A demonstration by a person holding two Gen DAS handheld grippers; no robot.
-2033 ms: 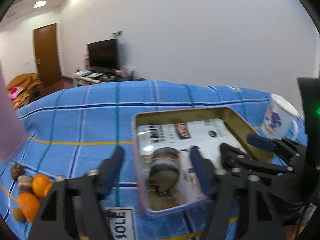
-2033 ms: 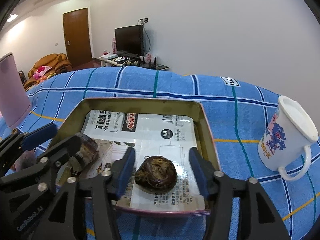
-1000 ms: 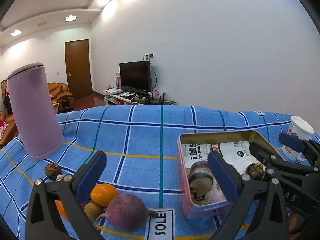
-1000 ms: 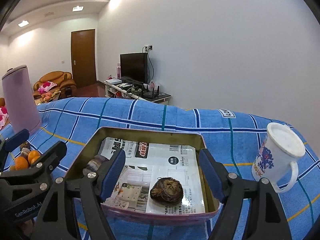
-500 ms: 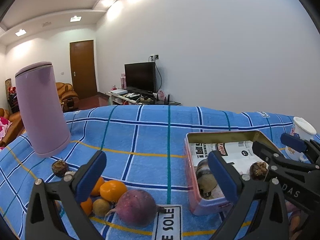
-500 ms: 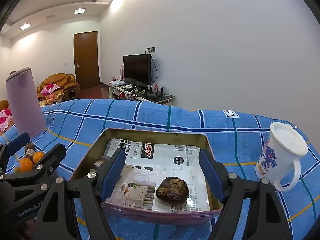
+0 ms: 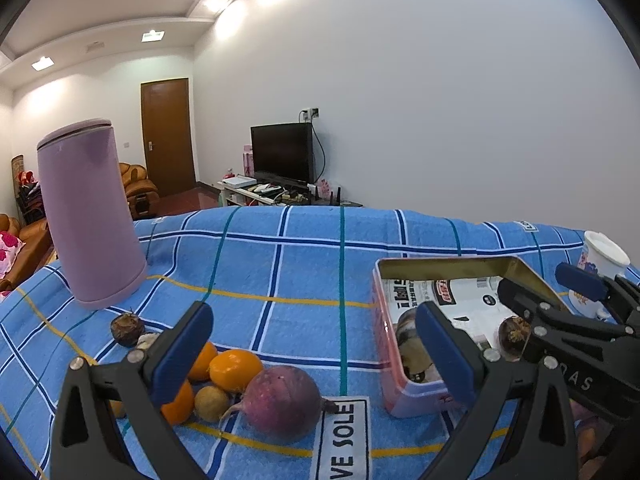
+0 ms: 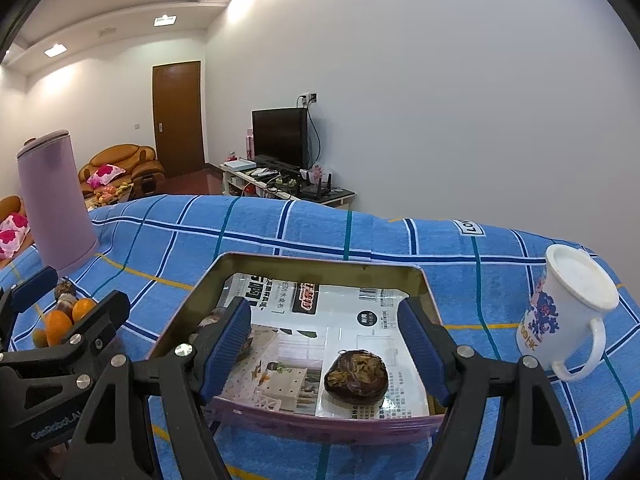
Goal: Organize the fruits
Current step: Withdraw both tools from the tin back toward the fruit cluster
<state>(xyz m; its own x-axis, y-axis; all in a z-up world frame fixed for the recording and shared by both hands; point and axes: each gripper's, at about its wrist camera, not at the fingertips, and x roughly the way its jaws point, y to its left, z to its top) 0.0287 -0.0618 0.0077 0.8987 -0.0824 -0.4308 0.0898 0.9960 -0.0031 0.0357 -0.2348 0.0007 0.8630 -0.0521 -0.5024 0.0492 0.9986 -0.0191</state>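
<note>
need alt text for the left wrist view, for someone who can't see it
An open left gripper hovers over a blue checked cloth, above a pile of fruit with a purplish root. To its right is a paper-lined tin holding two dark fruits; a purple canister stands left.
</note>
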